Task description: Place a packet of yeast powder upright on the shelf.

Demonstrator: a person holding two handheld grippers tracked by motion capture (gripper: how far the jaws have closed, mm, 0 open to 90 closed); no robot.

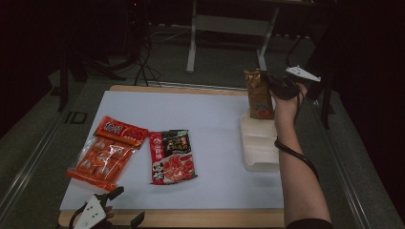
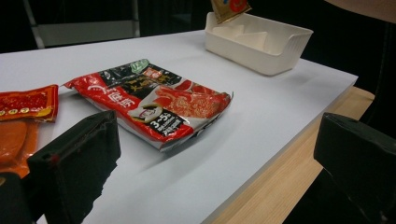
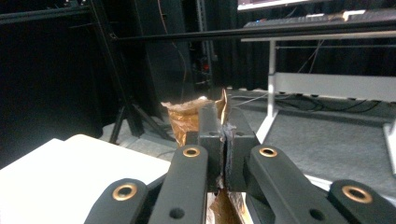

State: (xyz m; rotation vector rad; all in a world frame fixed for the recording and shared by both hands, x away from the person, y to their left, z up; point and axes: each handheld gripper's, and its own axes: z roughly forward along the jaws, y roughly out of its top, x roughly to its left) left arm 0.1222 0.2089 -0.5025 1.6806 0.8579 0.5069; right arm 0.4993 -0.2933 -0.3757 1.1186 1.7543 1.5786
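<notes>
My right gripper (image 1: pixel 273 86) is shut on the top edge of a brown-and-gold snack bag (image 1: pixel 259 94), which hangs upright over the far end of the white tray (image 1: pixel 260 157). In the right gripper view the jaws press together on the crinkled gold bag (image 3: pixel 184 119). The bag's lower corner (image 2: pixel 229 8) hangs just above the tray (image 2: pixel 280 51) in the left gripper view. My left gripper (image 1: pixel 122 205) rests at the table's near left edge, jaws wide apart with nothing between them. A red-and-black pouch (image 1: pixel 172 156) and an orange packet (image 1: pixel 106 153) lie flat on the white board.
The white board (image 1: pixel 210 114) covers a wooden table, whose bare wood strip (image 1: pixel 200 218) runs along the near edge. A desk frame (image 1: pixel 229 28) and cables stand on the floor beyond. The red pouch (image 2: pixel 154 102) lies just ahead of the left jaws.
</notes>
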